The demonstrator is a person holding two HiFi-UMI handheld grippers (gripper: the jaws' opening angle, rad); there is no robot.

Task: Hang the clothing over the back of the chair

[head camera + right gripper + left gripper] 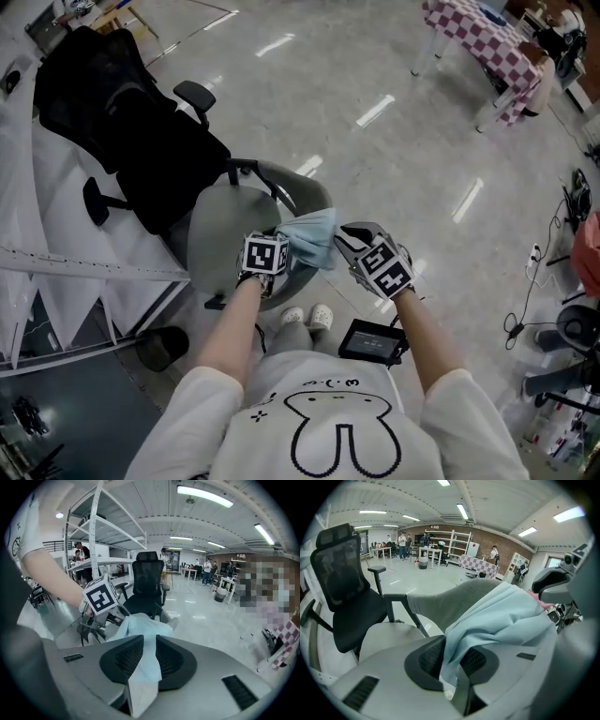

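Clothing point(311, 238) pinched by left gripper point(284, 244) and right gripper point(341, 246), at grey chair's point(223, 230) back edge — open floor point(375, 159) beyond

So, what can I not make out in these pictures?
- Light blue cloth garment: bunched between the left gripper and right gripper in all views, so its kind is unclear.
- Grey curved-back chair, legs: head view, mostly hidden under its seat.
- Whether the garment touches the chair's back: head view, grippers cover that spot.
- Far people: gripper views, too small.
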